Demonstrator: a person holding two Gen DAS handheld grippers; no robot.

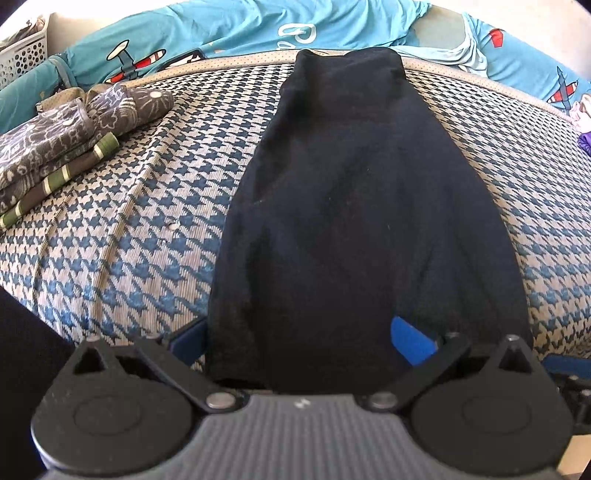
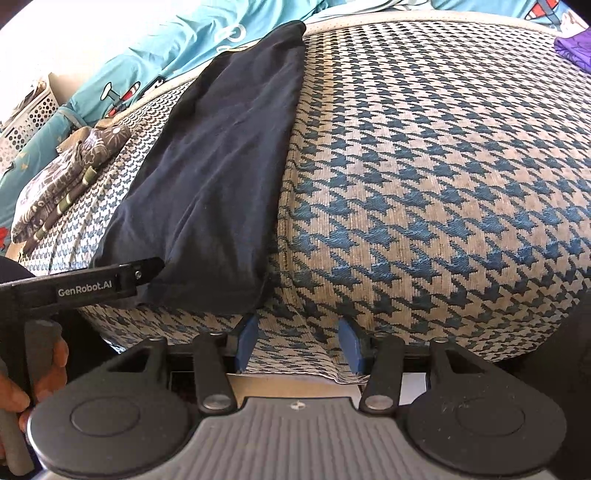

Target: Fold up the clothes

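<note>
A dark navy garment (image 1: 354,206) lies folded into a long strip on the houndstooth cover (image 1: 129,229), its far end at the cover's back edge. My left gripper (image 1: 299,339) stands wide open at the strip's near end, which lies between the two blue fingers (image 1: 410,339). In the right wrist view the same garment (image 2: 218,177) runs along the left. My right gripper (image 2: 297,343) is open just right of its near corner, over the cover's front edge (image 2: 295,354). A hand (image 2: 40,369) holds the left gripper's black body (image 2: 92,284).
A stack of folded patterned clothes (image 1: 66,147) sits on the cover at the left. Teal bedding with aeroplane prints (image 1: 221,33) lies behind. A white perforated basket (image 1: 22,55) stands at the far left and purple cloth (image 2: 572,48) at the far right.
</note>
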